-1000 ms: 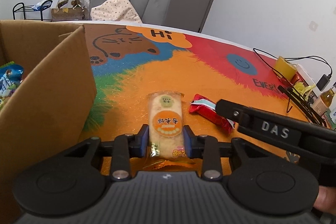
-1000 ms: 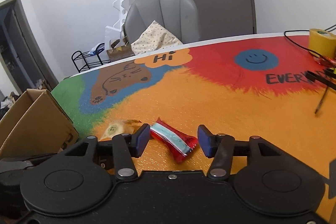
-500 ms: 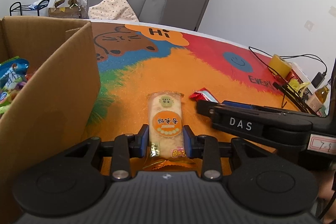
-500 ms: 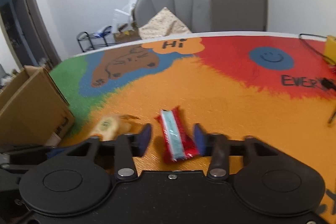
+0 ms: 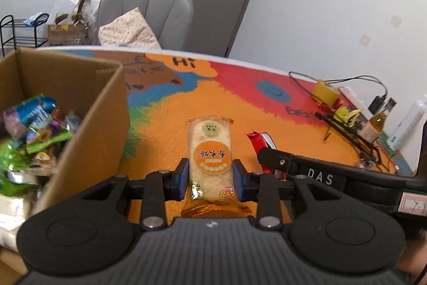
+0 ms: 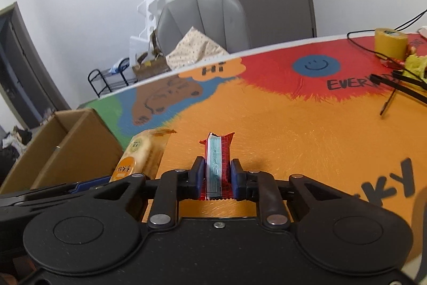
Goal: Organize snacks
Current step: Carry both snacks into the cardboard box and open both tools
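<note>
My left gripper [image 5: 210, 178] is shut on a clear rice-cracker packet [image 5: 209, 151] with an orange round label, held above the colourful table. My right gripper [image 6: 217, 174] is shut on a red snack bar [image 6: 217, 156] with a pale blue stripe. The rice-cracker packet also shows in the right wrist view [image 6: 141, 154], just left of the red bar. The red bar's end shows in the left wrist view [image 5: 259, 139], behind the right gripper's body. An open cardboard box [image 5: 106, 108] at the left holds several snack packets [image 5: 37, 122].
A yellow tape roll [image 6: 391, 43], black cables [image 6: 400, 87] and bottles [image 5: 376, 122] lie at the table's right end. A grey chair [image 5: 149, 7] with a cushion stands behind the table. The box's near wall [image 6: 80, 148] is beside the left gripper.
My right gripper closed on the red snack bar, which was lying between open jaws before. My left gripper rose with the rice-cracker packet, so the box's inside shows more.
</note>
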Demonstrator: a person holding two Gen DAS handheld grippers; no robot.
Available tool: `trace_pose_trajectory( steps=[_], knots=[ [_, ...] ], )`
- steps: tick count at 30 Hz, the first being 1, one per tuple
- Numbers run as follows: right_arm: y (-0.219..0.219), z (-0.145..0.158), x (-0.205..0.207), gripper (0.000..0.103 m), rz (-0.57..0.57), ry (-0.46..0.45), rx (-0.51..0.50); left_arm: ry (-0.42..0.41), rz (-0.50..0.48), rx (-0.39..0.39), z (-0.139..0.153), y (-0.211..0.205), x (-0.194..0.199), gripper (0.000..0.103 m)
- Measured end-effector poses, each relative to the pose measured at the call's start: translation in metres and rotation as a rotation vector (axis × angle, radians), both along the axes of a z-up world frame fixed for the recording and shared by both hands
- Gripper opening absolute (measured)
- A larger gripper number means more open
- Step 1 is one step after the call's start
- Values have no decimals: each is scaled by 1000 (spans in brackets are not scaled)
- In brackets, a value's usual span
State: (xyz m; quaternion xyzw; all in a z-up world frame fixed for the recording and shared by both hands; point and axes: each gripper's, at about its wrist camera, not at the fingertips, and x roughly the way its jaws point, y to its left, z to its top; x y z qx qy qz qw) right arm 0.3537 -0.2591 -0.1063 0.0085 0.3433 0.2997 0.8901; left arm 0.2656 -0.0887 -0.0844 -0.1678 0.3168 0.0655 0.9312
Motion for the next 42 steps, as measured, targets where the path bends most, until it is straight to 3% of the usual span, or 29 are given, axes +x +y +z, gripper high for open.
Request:
trace_pose_trajectory(
  steps=[15,23,42],
  knots=[
    [22,43,-59,19,-36,-84,74,-92,-36,3,50,32,-54,33],
    [47,61,-86,19,-12,-123,109,-127,-9,23,71,65,-85,33],
    [112,60,-119,19,81,-113,128,-99,70,27,73,132,-129,33]
  ],
)
